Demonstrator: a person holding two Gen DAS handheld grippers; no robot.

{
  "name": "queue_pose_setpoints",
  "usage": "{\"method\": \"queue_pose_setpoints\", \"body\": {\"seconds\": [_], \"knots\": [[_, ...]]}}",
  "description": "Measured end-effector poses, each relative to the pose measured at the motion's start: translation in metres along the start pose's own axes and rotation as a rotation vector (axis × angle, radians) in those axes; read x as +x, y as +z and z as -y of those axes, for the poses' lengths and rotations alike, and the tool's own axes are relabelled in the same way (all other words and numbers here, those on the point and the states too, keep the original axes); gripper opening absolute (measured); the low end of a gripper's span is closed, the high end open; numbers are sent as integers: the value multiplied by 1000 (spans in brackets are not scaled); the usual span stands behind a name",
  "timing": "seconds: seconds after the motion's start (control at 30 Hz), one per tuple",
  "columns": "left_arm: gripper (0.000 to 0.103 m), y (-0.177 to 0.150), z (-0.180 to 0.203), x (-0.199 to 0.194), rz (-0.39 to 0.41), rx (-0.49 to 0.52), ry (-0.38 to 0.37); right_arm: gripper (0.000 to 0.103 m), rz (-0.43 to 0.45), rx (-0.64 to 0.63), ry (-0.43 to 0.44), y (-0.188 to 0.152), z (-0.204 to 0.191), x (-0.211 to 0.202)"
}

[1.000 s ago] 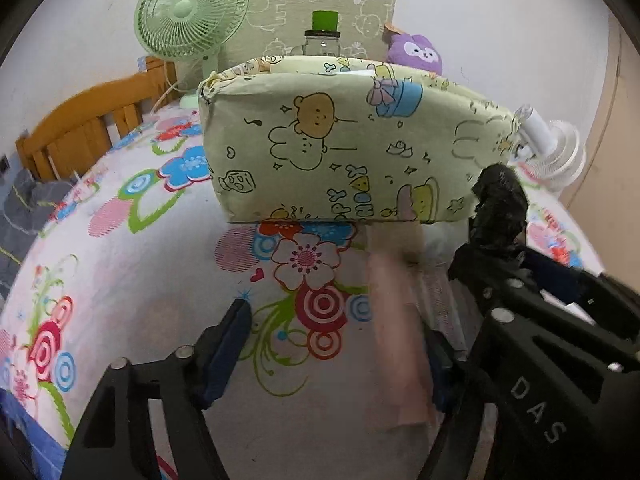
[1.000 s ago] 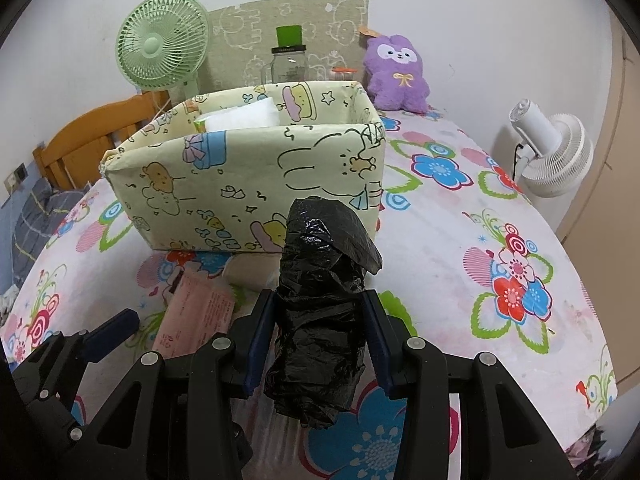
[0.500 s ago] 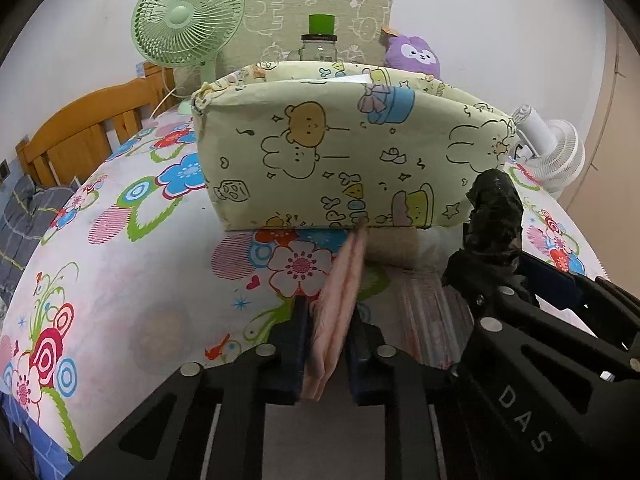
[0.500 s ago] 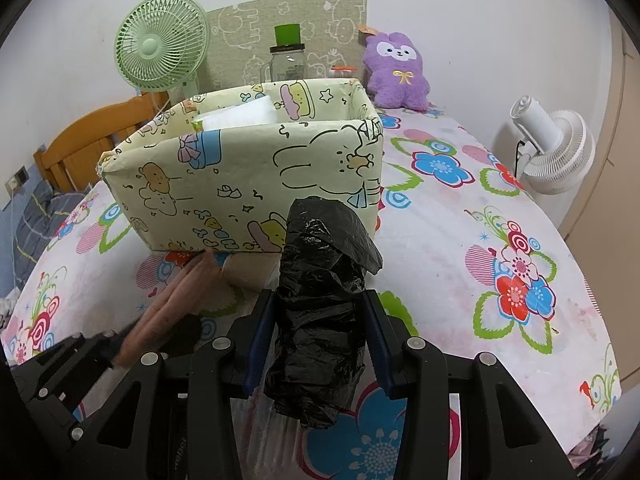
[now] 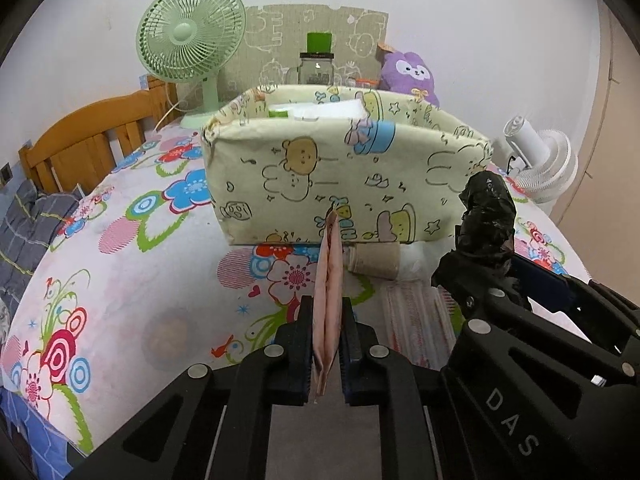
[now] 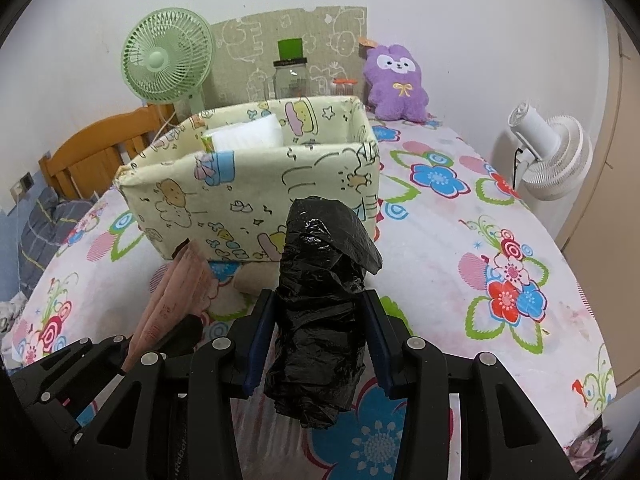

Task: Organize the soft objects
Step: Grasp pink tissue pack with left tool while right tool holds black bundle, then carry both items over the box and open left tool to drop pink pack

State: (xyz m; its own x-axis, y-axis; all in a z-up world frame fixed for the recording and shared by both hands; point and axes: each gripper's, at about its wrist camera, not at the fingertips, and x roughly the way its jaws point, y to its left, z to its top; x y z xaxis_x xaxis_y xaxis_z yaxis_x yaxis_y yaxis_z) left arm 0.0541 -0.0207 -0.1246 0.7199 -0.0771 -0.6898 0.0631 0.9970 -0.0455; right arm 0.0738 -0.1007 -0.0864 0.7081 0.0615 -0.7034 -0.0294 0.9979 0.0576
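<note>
My left gripper (image 5: 327, 312) is shut on a flat pink packet (image 5: 329, 292), held on edge above the floral tablecloth, in front of the cartoon-print fabric box (image 5: 344, 176). The packet also shows in the right wrist view (image 6: 172, 300). My right gripper (image 6: 320, 320) is shut on a crumpled black plastic bag roll (image 6: 324, 288), held upright before the box (image 6: 256, 184); the roll also shows in the left wrist view (image 5: 486, 216). A white soft pack (image 6: 246, 136) lies inside the box.
A cardboard tube (image 5: 374, 260) and a clear striped packet (image 5: 416, 316) lie on the cloth by the box. A green fan (image 6: 168, 60), a jar (image 6: 291, 78), a purple plush (image 6: 396, 82) and a white fan (image 6: 550, 156) stand behind. A wooden chair (image 5: 92, 140) is left.
My left gripper closed on the pink packet, lifted it off the cloth and turned it on edge. Both grippers rose, so the box's inside now shows. The right gripper kept its hold.
</note>
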Motion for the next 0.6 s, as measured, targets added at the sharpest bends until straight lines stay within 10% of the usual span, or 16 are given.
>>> {"method": "queue_pose_setpoints", "body": {"seconds": [0.6], "knots": [[8, 20, 8, -49, 98, 9, -4, 47, 110, 7, 22, 18, 1, -54]]}}
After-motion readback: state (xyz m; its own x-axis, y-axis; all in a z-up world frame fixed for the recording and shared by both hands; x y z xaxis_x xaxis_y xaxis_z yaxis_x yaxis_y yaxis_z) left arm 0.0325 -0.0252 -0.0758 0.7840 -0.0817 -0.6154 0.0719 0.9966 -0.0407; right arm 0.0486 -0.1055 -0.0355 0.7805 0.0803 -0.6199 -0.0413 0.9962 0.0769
